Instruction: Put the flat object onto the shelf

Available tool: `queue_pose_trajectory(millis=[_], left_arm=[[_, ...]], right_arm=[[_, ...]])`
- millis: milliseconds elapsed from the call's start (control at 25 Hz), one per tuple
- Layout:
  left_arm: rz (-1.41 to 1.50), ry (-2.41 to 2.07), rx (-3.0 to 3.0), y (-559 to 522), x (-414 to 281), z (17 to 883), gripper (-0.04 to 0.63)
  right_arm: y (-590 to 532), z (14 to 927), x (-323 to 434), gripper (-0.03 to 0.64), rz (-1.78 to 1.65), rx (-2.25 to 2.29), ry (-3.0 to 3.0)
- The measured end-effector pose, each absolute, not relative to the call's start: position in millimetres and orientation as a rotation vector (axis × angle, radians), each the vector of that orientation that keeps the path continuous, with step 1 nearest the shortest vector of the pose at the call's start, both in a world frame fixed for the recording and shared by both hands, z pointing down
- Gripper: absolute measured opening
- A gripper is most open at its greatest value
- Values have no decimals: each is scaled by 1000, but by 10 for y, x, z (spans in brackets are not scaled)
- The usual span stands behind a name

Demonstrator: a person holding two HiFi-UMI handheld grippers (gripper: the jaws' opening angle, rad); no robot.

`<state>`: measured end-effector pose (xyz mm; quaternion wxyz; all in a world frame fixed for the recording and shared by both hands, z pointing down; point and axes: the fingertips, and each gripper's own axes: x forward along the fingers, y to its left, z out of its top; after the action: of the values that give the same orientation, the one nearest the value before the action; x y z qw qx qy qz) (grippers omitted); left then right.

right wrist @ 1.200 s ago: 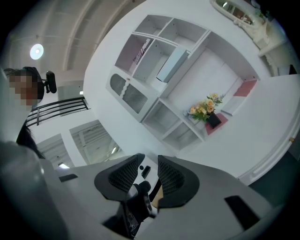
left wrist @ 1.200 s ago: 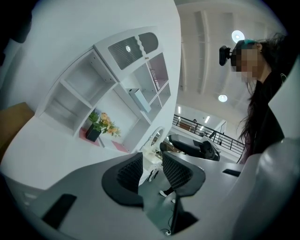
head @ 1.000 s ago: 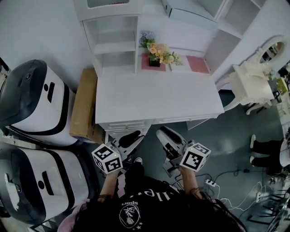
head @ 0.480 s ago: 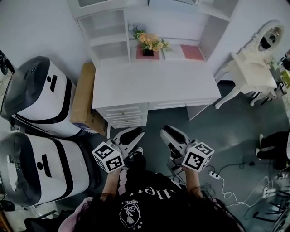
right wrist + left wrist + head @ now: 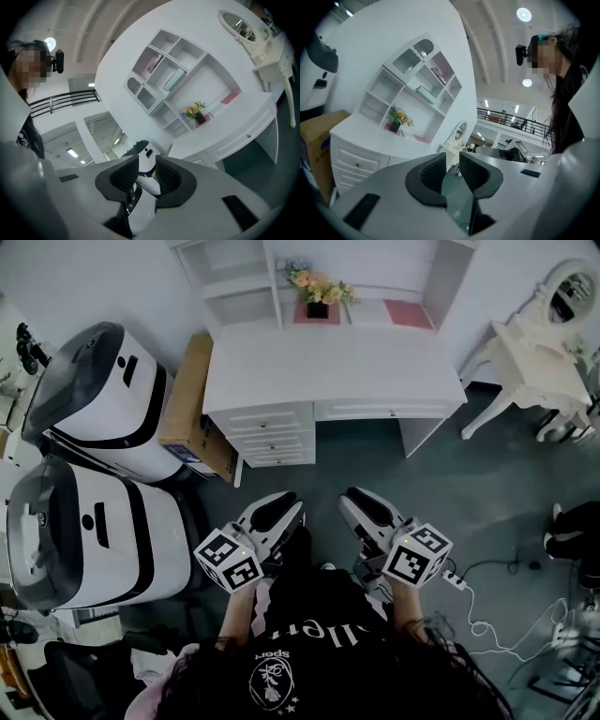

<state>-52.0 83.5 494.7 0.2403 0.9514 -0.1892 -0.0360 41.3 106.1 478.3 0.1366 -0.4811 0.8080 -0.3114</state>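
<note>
**Inspector:** Grey floor below, white desk ahead. Where is the flat object?

**Assistant:** The pink flat object lies at the desk's far edge, right of the flowers and well ahead of both tools.

**Inspector:** Left hand-held gripper?

**Assistant:** Jaws closed together, nothing held.

**Inspector:** Right hand-held gripper?

**Assistant:** Jaws narrowly apart, nothing between them. It is well short of the desk.

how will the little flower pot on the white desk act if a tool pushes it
Probably tippy: the flower pot is small and its bouquet spreads wider than its base. It would likely slide easily, since the desk top looks smooth. Being small, it is probably light.
</note>
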Motion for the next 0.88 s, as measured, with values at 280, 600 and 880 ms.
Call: queue_pose_trajectory(millis=[280,600,880], left_arm=[[-80,-550,2606,1374,-742,5007,97],[-86,-658,2610,1627,-1150,5043,97],[-123,-666,2628,1698,-1307,5022,97]], right_arm=[[1495,4870,262,114,-898,-1390,2359],[1686,4932,13,84,-895,-1382,2422],[1738,4899,-148,80,-873,-1375,2455]])
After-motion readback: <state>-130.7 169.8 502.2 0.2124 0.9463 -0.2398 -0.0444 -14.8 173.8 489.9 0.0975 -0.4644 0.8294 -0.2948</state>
